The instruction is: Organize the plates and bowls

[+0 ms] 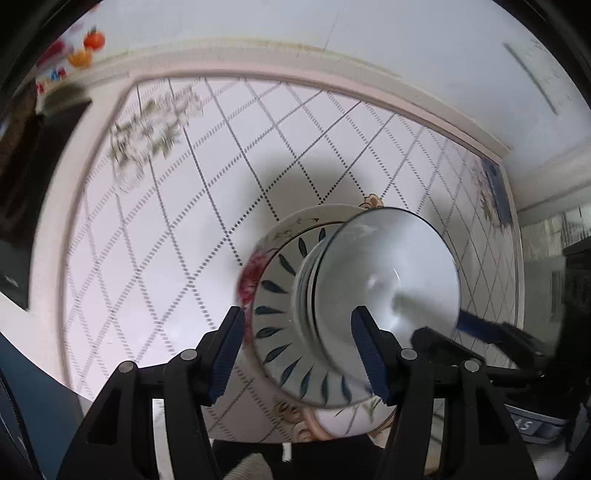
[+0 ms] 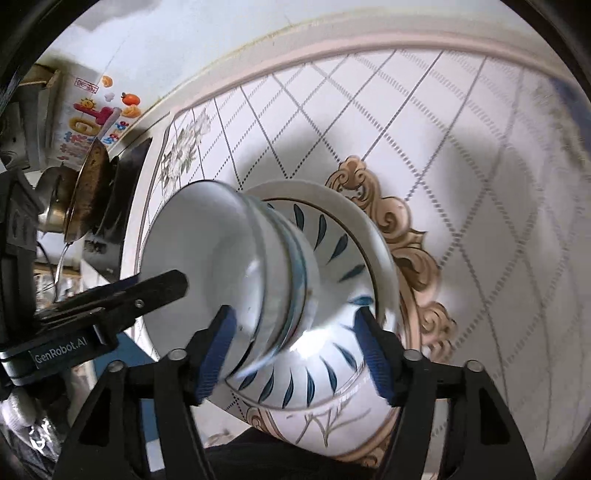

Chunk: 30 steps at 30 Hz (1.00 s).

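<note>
A white bowl (image 1: pixel 388 273) sits on a plate with blue leaf marks (image 1: pixel 280 332), which lies on a larger plate with a flower rim (image 1: pixel 255 273). The stack is on a table with a diamond-pattern cloth (image 1: pixel 184 221). My left gripper (image 1: pixel 299 354) is open, its fingers either side of the stack's near edge. My right gripper (image 2: pixel 299 354) is open too, straddling the bowl (image 2: pixel 207 251) and the blue-leaf plate (image 2: pixel 332 251). The left gripper also shows in the right wrist view (image 2: pixel 155 288), one finger inside the bowl. The right gripper shows in the left wrist view (image 1: pixel 480 332) at the bowl's right rim.
A wall runs along the table's far edge (image 1: pixel 332 33). A printed carton with fruit pictures (image 2: pixel 92 114) and a dark pan (image 2: pixel 92 184) stand off the table's left end. An ornate gold motif (image 2: pixel 406 236) marks the cloth beside the stack.
</note>
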{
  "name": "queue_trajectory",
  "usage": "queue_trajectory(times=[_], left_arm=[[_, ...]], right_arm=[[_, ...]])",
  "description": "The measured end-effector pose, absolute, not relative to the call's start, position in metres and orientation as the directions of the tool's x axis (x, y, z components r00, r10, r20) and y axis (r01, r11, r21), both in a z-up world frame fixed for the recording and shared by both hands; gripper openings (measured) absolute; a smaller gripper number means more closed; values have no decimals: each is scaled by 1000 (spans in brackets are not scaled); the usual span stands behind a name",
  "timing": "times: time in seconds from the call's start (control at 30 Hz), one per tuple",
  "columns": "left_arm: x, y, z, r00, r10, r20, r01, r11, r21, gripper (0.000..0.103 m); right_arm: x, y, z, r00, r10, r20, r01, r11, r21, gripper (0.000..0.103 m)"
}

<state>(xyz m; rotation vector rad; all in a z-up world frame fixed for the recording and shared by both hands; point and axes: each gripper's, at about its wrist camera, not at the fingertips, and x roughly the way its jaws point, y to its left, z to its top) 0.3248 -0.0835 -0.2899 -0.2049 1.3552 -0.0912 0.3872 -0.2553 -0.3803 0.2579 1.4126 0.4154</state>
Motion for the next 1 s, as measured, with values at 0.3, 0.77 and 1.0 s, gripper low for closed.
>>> queue_trajectory(times=[0.3, 0.77, 1.0], left_arm=[[271, -75, -237, 339, -149, -929, 48, 989, -141, 91], [156, -81, -143, 548, -96, -831, 44, 995, -86, 92], [100, -83, -110, 617, -52, -785, 2, 998, -65, 92]], right_arm=[[311, -248, -299, 327, 234, -916, -73, 972, 223, 91], [181, -262, -181, 523, 162, -837, -40, 985, 165, 93], [114, -266, -122, 627, 138, -767, -74, 990, 118, 94]])
